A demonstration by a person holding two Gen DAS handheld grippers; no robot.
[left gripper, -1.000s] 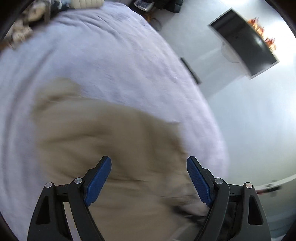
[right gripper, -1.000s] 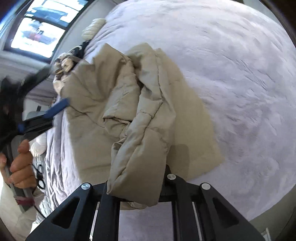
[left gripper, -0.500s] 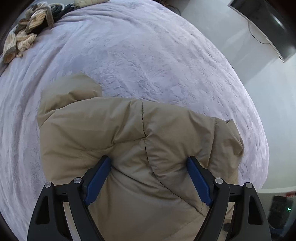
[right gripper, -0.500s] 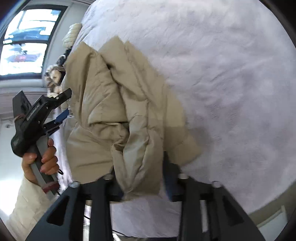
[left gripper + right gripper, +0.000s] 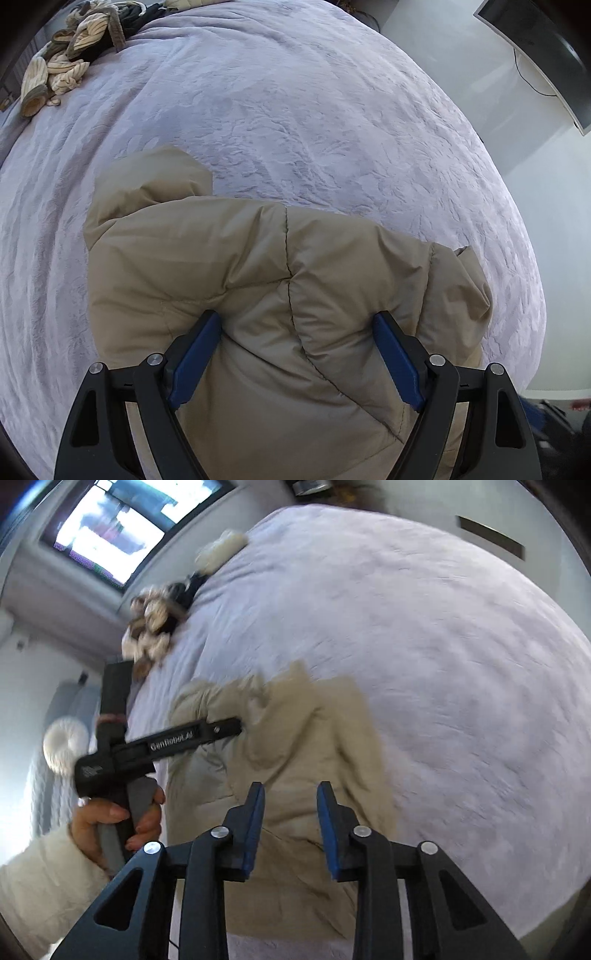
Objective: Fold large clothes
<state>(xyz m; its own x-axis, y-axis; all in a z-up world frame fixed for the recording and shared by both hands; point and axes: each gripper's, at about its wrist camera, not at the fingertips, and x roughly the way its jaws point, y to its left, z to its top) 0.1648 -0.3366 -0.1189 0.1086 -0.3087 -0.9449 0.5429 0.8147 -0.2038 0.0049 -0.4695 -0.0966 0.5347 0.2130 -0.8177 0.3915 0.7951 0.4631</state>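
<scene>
A beige puffer jacket (image 5: pixel 280 295) lies bunched on the lavender bed cover (image 5: pixel 295 110). My left gripper (image 5: pixel 295 315) points steeply down onto it, open wide. Its blue pads (image 5: pixel 195 354) straddle a puffy quilted bulge without squeezing it. The right wrist view shows the same jacket (image 5: pixel 325 738) below and ahead of my right gripper (image 5: pixel 291 784). That gripper's jaws stand a little apart and are closing, with nothing between them. The left gripper (image 5: pixel 232 729) appears there from the side, tip on the jacket, held by a hand (image 5: pixel 114 819) in a white sleeve.
A pile of striped and dark clothes (image 5: pixel 66 62) lies at the bed's far corner, also visible under the window as the clothes pile (image 5: pixel 155 627). A dark screen (image 5: pixel 546 55) stands on the wall side at the right. Bare bed cover (image 5: pixel 461 664) spreads beyond the jacket.
My right gripper let go of the jacket fold it held and pulled up and away; the fold now lies on the bed. My left gripper came down onto the jacket, then stayed still.
</scene>
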